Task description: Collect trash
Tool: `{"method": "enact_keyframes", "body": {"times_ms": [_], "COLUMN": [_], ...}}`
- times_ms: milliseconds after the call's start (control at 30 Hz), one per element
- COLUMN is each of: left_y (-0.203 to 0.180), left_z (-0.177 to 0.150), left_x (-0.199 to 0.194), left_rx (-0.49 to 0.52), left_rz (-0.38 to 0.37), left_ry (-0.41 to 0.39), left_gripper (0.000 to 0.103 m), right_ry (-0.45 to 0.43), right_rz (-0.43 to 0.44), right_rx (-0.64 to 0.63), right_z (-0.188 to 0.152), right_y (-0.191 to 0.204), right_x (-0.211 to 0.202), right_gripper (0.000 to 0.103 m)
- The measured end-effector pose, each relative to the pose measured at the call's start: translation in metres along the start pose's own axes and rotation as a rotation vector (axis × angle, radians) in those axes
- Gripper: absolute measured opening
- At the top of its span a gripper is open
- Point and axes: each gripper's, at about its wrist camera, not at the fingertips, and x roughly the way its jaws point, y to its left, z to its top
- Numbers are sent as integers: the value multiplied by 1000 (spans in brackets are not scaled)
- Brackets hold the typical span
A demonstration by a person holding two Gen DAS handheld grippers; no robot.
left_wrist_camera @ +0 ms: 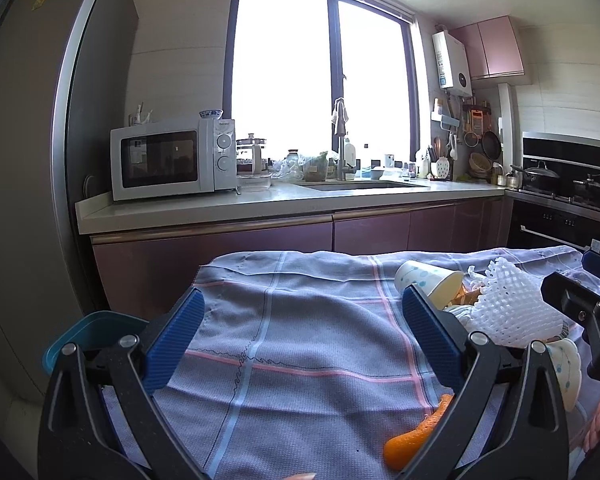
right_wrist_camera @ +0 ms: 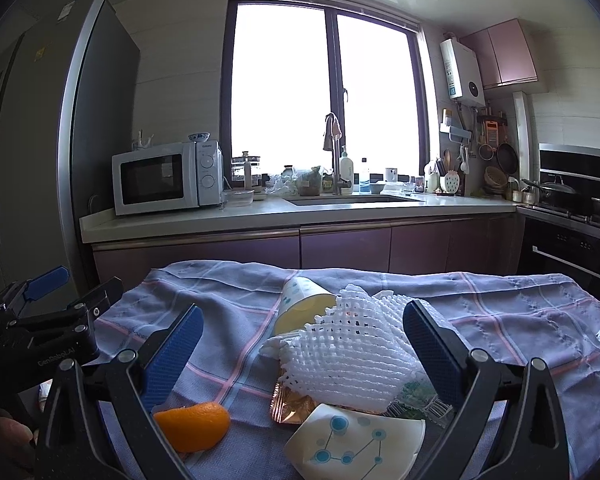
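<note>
Right wrist view: a kitchen with a large window (right_wrist_camera: pixel 326 92) over a long counter (right_wrist_camera: pixel 260 216), a refrigerator (right_wrist_camera: pixel 60 140) at far left and a microwave (right_wrist_camera: pixel 166 178) on the counter's left end. In the foreground stands a table covered by a blue-grey checked cloth (right_wrist_camera: pixel 520 312).

The trash lies in a loose heap at the middle of the cloth. Largest is a white foam fruit net (right_wrist_camera: pixel 348 352), resting over a copper-coloured foil wrapper (right_wrist_camera: pixel 290 406) and a printed wrapper (right_wrist_camera: pixel 416 396). A paper cup (right_wrist_camera: pixel 300 306) lies on its side just behind the net, touching it. A second, flattened paper cup with blue dots (right_wrist_camera: pixel 356 444) lies at the near edge, in front of the net. An orange peel (right_wrist_camera: pixel 194 426) sits apart to the left of the heap, near the left finger of the right gripper (right_wrist_camera: pixel 303 354).

The right gripper's jaws are spread wide with nothing between the pads; the foam net lies beyond and between them, not gripped. The left gripper (right_wrist_camera: pixel 48 284) shows at the left edge of this view, off the table's left side.

Left wrist view: the left gripper (left_wrist_camera: pixel 303 322) is likewise spread wide, over a bare stretch of cloth (left_wrist_camera: pixel 300 340), holding nothing. The heap lies to its right, with the foam net (left_wrist_camera: pixel 508 308) and the cup on its side (left_wrist_camera: pixel 428 280) just past the right finger. The orange peel (left_wrist_camera: pixel 408 440) lies near, partly hidden by the gripper frame. A teal container (left_wrist_camera: pixel 96 330) shows at lower left, beside the table.
</note>
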Motion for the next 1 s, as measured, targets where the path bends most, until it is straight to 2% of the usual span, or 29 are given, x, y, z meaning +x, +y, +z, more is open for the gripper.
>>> {"method": "enact_keyframes", "body": {"times_ms": [1000], "left_y": [-1], "left_z": [1], "left_x": [-7], "left_rx": [7], "left_rz": [6], "left_ry": [-34], "left_gripper": [97], "right_ry": [-5], "right_rz": [2], "right_rx": [-5], "right_z": [-1], "right_y": [0], "right_x": [1], "right_gripper": [97]}}
